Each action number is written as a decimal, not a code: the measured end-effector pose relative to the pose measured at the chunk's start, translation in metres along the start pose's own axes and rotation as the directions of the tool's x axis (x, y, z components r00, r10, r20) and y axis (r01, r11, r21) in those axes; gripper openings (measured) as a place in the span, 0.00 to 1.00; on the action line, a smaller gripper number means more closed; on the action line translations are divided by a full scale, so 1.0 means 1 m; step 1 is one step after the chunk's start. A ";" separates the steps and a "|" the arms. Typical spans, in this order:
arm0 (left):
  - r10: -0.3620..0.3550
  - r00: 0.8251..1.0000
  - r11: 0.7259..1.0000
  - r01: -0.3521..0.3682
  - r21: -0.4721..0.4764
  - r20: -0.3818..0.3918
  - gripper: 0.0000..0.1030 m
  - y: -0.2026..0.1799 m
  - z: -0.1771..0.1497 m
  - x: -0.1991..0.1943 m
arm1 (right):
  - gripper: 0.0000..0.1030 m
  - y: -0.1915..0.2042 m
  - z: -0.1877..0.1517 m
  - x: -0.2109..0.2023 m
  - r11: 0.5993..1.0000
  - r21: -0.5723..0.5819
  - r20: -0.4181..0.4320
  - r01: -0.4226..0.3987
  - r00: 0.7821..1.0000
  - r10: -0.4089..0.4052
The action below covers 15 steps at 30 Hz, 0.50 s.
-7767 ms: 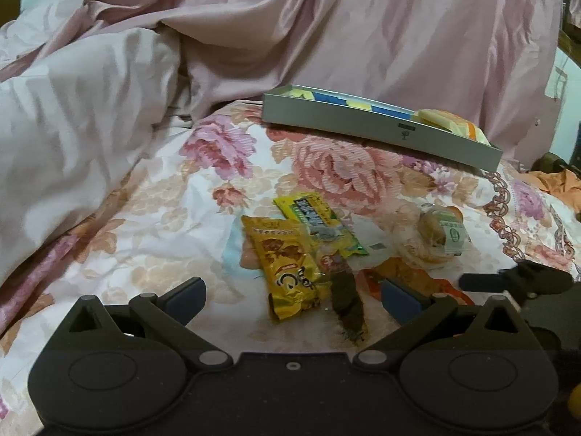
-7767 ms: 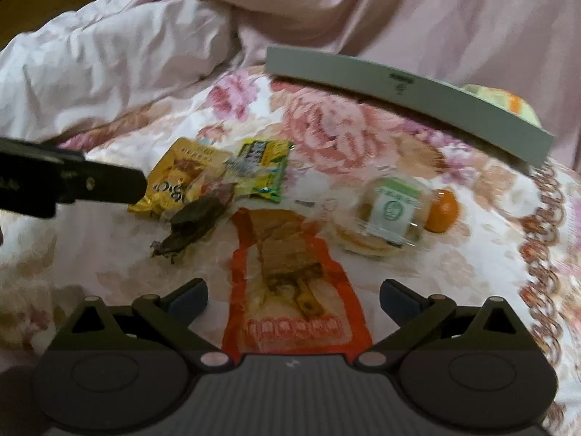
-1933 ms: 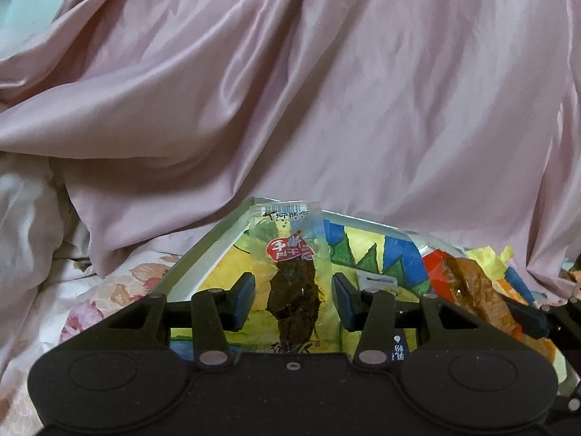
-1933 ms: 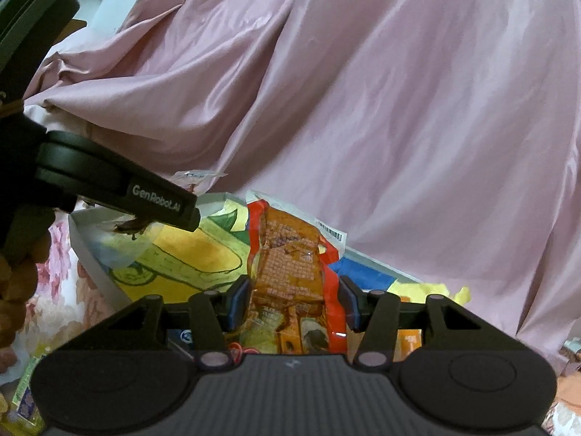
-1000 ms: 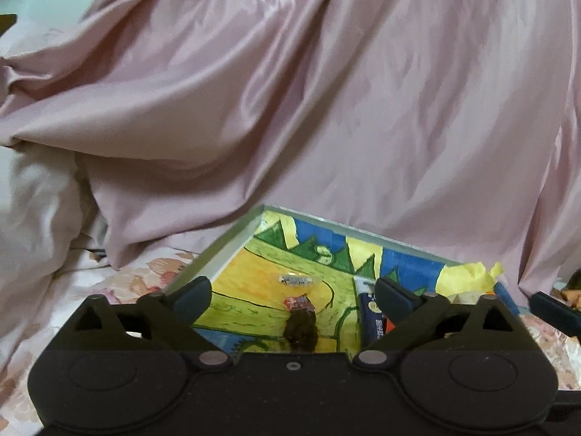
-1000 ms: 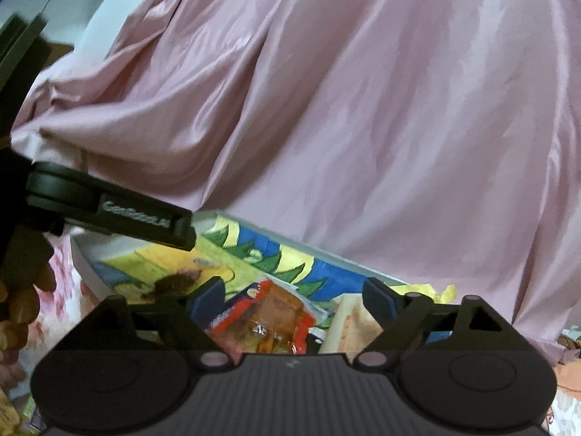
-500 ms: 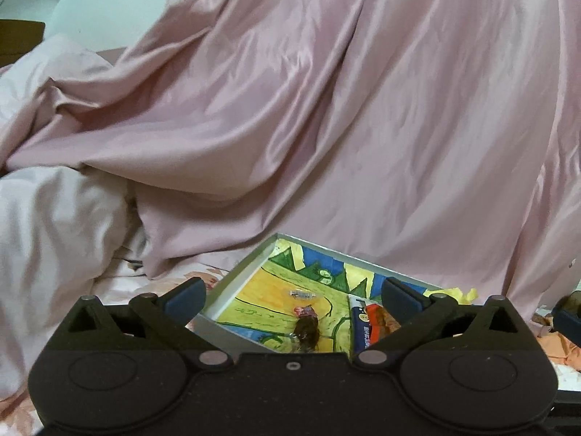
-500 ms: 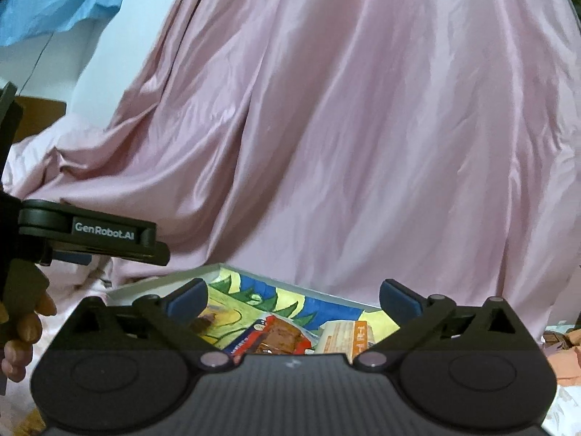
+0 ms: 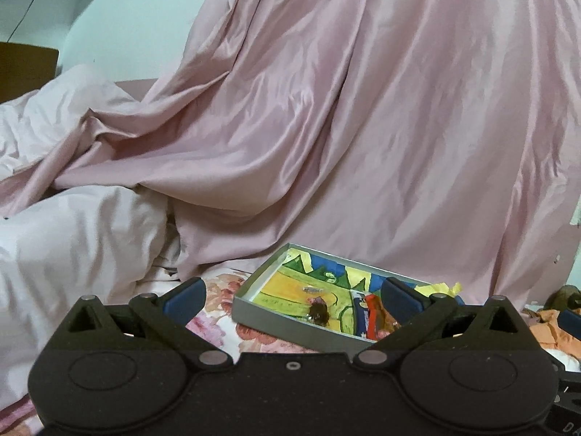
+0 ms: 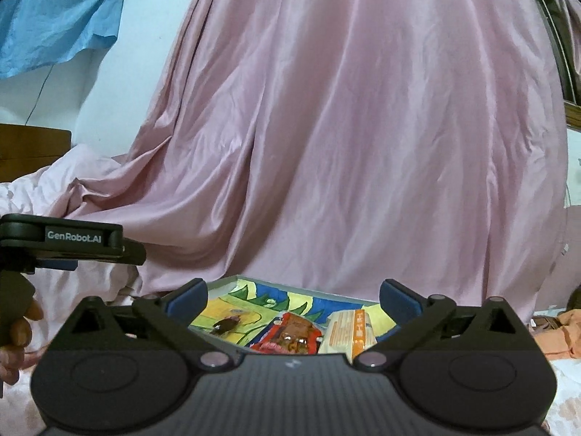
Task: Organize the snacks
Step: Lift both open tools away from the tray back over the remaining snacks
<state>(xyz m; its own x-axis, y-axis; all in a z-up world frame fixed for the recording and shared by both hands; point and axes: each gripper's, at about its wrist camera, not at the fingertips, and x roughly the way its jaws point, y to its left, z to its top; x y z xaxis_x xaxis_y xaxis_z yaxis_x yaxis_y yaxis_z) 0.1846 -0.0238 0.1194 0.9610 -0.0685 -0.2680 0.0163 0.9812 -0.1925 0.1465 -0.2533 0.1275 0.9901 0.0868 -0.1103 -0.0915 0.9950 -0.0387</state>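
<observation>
A grey box (image 9: 290,330) with a bright painted floor lies on the floral bedspread. Inside it I see a clear packet of dark dried snack (image 9: 319,311) and a red-edged snack packet (image 9: 374,318). My left gripper (image 9: 292,296) hangs open in front of the box with nothing between its fingers. In the right wrist view the same box (image 10: 222,282) holds the dark packet (image 10: 227,325), the red packet (image 10: 290,338) and a pale biscuit packet (image 10: 348,330). My right gripper (image 10: 292,299) is open and empty, back from the box. The other snacks on the bed are hidden.
A pink satin sheet (image 9: 363,127) drapes high behind the box. A white duvet (image 9: 72,236) is bunched at the left. Orange cloth (image 9: 552,330) lies at the right. In the right wrist view the left gripper's body (image 10: 69,241) and a hand (image 10: 18,327) sit at the left edge.
Both grippers have drawn back and up from the box, so it looks smaller and farther. The jaws of both widened slightly. The two packets stay in the box.
</observation>
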 end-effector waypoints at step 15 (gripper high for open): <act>0.009 1.000 0.998 -0.008 0.062 -0.018 0.99 0.019 -0.042 -0.069 | 1.00 0.023 -0.028 -0.068 1.000 0.003 -0.066 -0.017 0.998 0.018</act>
<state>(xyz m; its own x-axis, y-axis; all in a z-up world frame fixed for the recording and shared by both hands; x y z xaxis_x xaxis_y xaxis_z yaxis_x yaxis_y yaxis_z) 0.1070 -0.0084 0.0950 0.9561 -0.0625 -0.2863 0.0253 0.9910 -0.1317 0.0745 -0.2379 0.1060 0.9791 0.1009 -0.1765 -0.1084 0.9935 -0.0334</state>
